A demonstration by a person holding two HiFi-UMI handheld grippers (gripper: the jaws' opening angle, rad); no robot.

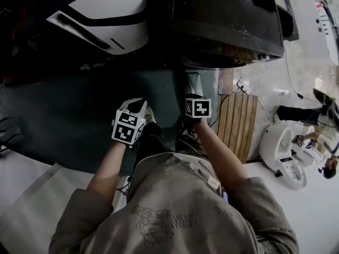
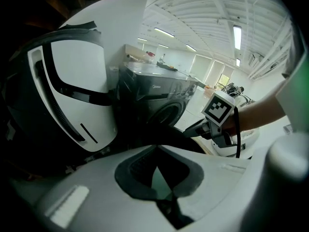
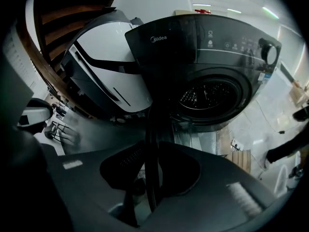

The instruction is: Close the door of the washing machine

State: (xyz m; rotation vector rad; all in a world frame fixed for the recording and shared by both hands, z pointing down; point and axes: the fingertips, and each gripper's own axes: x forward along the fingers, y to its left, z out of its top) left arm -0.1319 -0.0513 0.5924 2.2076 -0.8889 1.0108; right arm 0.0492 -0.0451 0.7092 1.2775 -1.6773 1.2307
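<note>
The dark front-loading washing machine stands ahead with its round drum opening uncovered. Its door hangs open and faces me edge-on, a thin dark rim running down between the right gripper's pads. My right gripper is shut on that rim. My left gripper hangs to the left of the door, apart from it, its fingertips together with nothing between them.
A white and black appliance stands close on the machine's left. A dark mat covers the floor there. A wooden slatted pallet and a white device lie to the right, near another person.
</note>
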